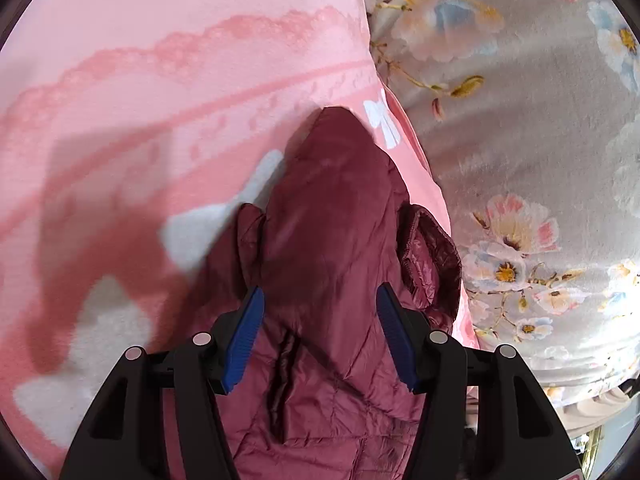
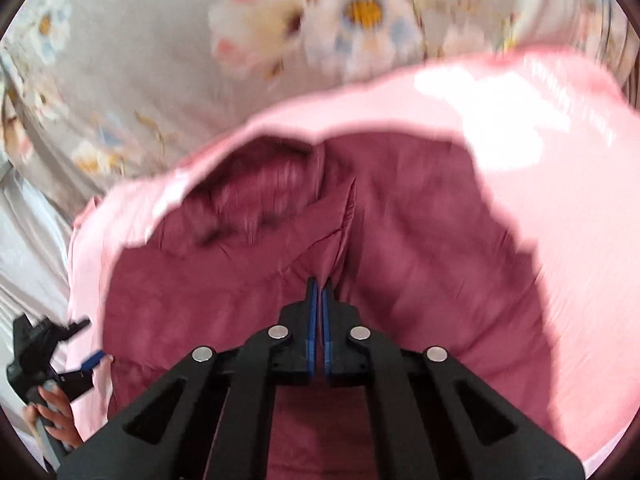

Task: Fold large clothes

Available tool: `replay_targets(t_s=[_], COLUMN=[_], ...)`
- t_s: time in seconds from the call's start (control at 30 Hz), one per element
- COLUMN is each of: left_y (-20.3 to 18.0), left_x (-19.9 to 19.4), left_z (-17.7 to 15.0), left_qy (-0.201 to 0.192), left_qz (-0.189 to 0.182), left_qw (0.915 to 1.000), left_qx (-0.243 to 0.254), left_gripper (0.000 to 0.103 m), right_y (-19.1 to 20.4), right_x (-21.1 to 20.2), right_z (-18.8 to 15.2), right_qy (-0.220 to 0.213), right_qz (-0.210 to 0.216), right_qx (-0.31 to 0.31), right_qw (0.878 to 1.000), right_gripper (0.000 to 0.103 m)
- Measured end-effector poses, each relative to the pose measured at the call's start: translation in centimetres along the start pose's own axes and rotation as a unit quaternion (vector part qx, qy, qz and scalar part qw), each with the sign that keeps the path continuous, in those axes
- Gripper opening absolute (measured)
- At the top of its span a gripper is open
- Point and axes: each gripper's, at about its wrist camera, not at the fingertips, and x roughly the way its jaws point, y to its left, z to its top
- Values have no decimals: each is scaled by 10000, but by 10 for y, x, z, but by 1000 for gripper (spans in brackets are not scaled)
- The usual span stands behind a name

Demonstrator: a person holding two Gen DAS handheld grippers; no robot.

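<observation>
Across a pink blanket (image 1: 168, 80) with lace-like bands and white bow shapes lies a maroon quilted puffer jacket (image 1: 332, 216), its shiny fabric gathered into puffy, rumpled folds. Beyond the blanket's edge spreads a grey floral bedsheet (image 1: 520, 140), soft and matte, printed with pale pink, blue and white blossoms.

From the left wrist view, the left gripper (image 1: 320, 320) hangs over a narrow, tapering part of the jacket with its blue ribbed pads (image 1: 246, 336) standing apart on either side of the fabric and not pressing on it. A cuff or rolled hem with a glossy lining shows just right of that part. A dark shadow falls on the blanket to the left.

The right wrist view is motion-blurred. There the right gripper (image 2: 320, 284) has its blue pads drawn together on a raised ridge of the puffer jacket (image 2: 400, 248), pinching a fold that runs up and away from the fingertips. The pink blanket (image 2: 560, 200) rings the jacket, and the floral bedsheet (image 2: 140, 60) fills the top. At lower left, the left gripper (image 2: 86, 346) is seen at the blanket's edge, jaws parted, held by a person's hand (image 2: 54, 416).
</observation>
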Motion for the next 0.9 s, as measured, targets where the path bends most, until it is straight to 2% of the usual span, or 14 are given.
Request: replay_targets(t_s=[0.07, 0.17, 0.23, 0.27, 0.33, 0.4, 0.47, 0.53, 0.57, 0.73, 0.9], left_y=[-2, -5, -6, -7, -8, -8, -10, -12, -12, -13, -21], left_x=[7, 20, 27, 30, 32, 35, 38, 43, 44, 48, 49], left_z=[0, 0, 1, 2, 3, 4, 5, 3, 2, -3, -12], left_qy=[22, 65, 23, -79, -238, -351, -422, -464, -461, -541, -594], left_qz=[26, 204, 514, 843, 1250, 1625, 1981, 2320, 2365, 2643, 3006], left_qw=[10000, 9998, 9986, 9961, 9910, 9842, 9756, 9642, 9620, 9485, 9281], left_qx=[6, 35, 129, 245, 415, 603, 844, 1198, 1287, 1663, 2113], left_gripper=[56, 56, 56, 56, 55, 52, 28, 13, 9, 5, 5], right_y=[-4, -14, -22, -24, -29, -35, -42, -47, -49, -45, -43], right_x=[-6, -4, 1, 3, 7, 15, 25, 32, 36, 51, 45], right_z=[14, 13, 1, -4, -17, -31, -40, -47, -50, -62, -59], right_qy=[-139, -92, 47, 108, 216, 355, 485, 553, 609, 709, 711], right_qz=[-129, -304, -344, -349, -414, -539, -654, -755, -763, -930, -1065], right_qx=[-70, -62, 25, 50, 43, -1, 6, -12, -19, -261, -427], right_qw=[9998, 9995, 9994, 9993, 9989, 9979, 9967, 9956, 9952, 9928, 9908], right_gripper=[1, 1, 1, 1, 1, 1, 1, 1, 1, 1, 4])
